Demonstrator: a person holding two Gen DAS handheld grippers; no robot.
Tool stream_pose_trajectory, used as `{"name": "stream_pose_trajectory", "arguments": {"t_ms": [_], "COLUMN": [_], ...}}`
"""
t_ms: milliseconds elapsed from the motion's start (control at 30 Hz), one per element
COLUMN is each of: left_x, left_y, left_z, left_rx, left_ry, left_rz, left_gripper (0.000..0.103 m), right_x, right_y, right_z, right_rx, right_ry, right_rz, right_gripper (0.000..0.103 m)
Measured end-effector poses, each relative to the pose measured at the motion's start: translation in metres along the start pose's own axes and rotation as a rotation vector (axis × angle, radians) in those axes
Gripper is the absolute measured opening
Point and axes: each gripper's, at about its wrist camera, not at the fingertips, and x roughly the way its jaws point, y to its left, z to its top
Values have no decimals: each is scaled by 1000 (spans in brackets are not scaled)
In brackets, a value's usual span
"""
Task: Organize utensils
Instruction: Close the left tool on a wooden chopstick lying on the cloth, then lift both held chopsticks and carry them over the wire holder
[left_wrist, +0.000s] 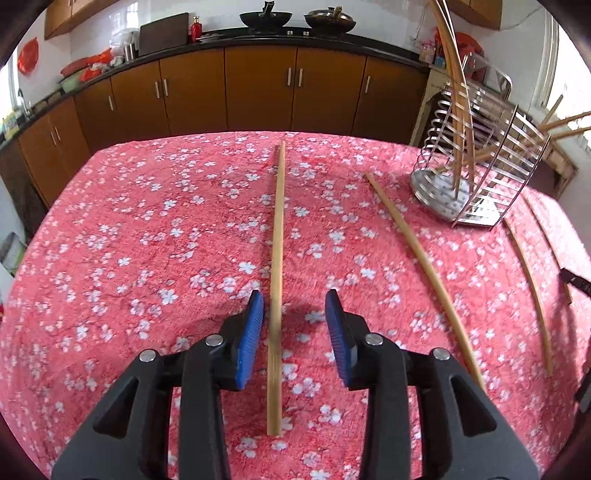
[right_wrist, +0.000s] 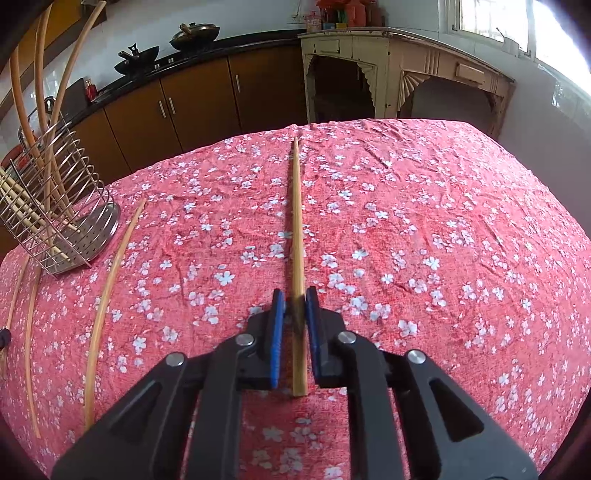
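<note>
The left gripper (left_wrist: 294, 308) has its fingers spread around one chopstick (left_wrist: 277, 258) lying on the worktop (left_wrist: 147, 221), while the right gripper (right_wrist: 295, 302) pinches another chopstick (right_wrist: 297, 221) near its end, likely bound for the wire utensil holder (right_wrist: 55, 206).

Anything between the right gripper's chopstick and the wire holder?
Nothing upright blocks it. Right gripper straddles a chopstick; between it and the wire holder lies only a loose chopstick flat on the tablecloth.
</note>
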Motion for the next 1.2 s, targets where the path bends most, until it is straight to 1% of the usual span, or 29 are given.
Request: {"name": "stream_pose_trajectory", "arguments": {"t_ms": [33,67,133,333,467,600,700,733,767,833,933,1033,1100,1200], "left_x": [-1,-3,-9,-18,-21,-21,-24,-25,-26,-27,-30,-34,-38,-53], "left_y": [-2,-5,-5,-2,-3,-6,-7,-6,-4,0,3,4,6,11], "left_z": [-1,-4,-10,-22,-25,-27,-31,-31,-31,-32,-35,-38,-39,-38], "left_rx": [16,38,48,62,60,63,60,54,47,29,29,38,35,27], "left_ry": [3,8,11,13,14,15,12,11,9,9,8,2,-12,-57], "left_rz": [15,32,32,27,27,31,34,37,39,37,26,22,17,11], "left_gripper": [37,41,44,44,44,42,31,24,16,7,7,7,7,7], "right_x": [-2,-4,-8,-15,-17,-19,-22,-23,-24,-25,-28,-37,-47,-71], "right_y": [0,1,0,-1,-2,1,1,1,1,0,-5,-10,-11,-14], "right_z": [-2,-5,-9,-19,-20,-22,-25,-26,-26,-27,-28,-31,-31,-28], "right_rx": [-15,-23,-27,-43,-42,-55,-52,-51,-49,-45,-27,-21,-30,-39], "right_ry": [0,0,0,1,1,1,1,1,1,0,-2,-25,-56,-129], "right_rz": [-9,-15,-12,-11,-7,-21,-19,-18,-17,-14,1,10,1,-8], "right_gripper": [14,14,14,14,14,14,12,9,9,8,8,8,8,8]}}
